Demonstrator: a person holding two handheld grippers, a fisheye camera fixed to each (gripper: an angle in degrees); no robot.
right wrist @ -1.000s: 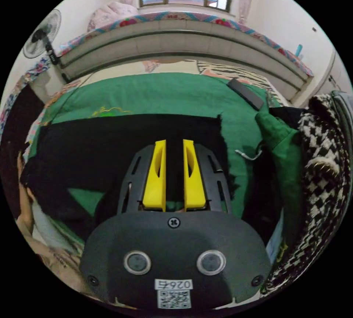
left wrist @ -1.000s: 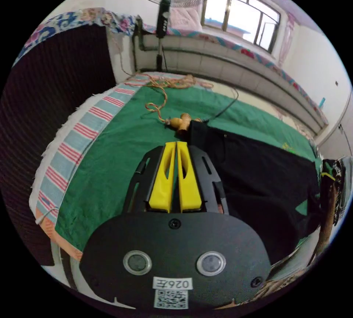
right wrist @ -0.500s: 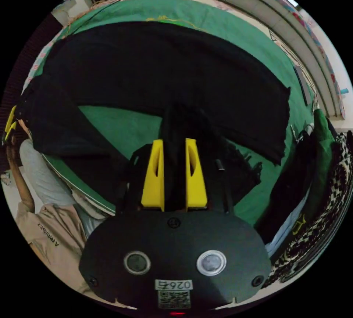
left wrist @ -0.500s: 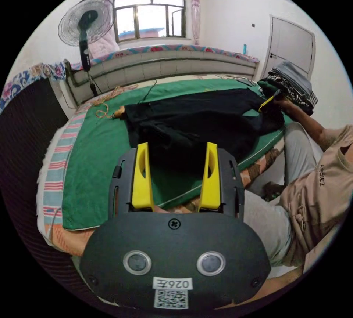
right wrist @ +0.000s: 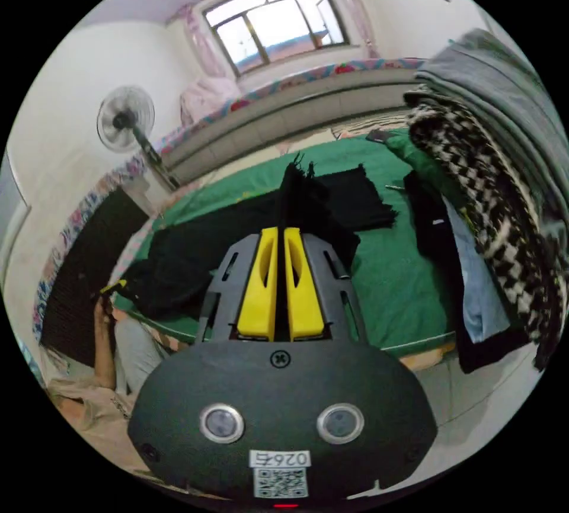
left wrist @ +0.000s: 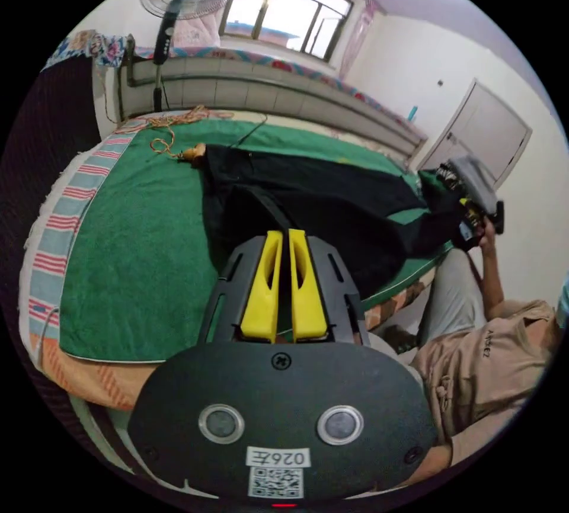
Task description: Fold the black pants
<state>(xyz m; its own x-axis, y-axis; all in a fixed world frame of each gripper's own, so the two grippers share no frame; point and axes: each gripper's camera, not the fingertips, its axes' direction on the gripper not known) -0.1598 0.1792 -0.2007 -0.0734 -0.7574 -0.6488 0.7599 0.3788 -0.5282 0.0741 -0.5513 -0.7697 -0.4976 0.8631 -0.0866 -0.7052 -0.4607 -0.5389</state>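
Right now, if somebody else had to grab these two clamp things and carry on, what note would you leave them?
Left gripper: jaws closed on a strip of the black pants at the waist end.
Right gripper: jaws closed on the hem end, which is lifted off the bed.
The pants stretch across the green blanket, partly raised at both ends.
Done: both ends gripped.
Left: no finished fold shows; probably bring the ends together, lay them flat, then fold again.
A pile of other clothes sits beside the right gripper.

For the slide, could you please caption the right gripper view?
Right gripper lifts a black pants hem above the green blanket.
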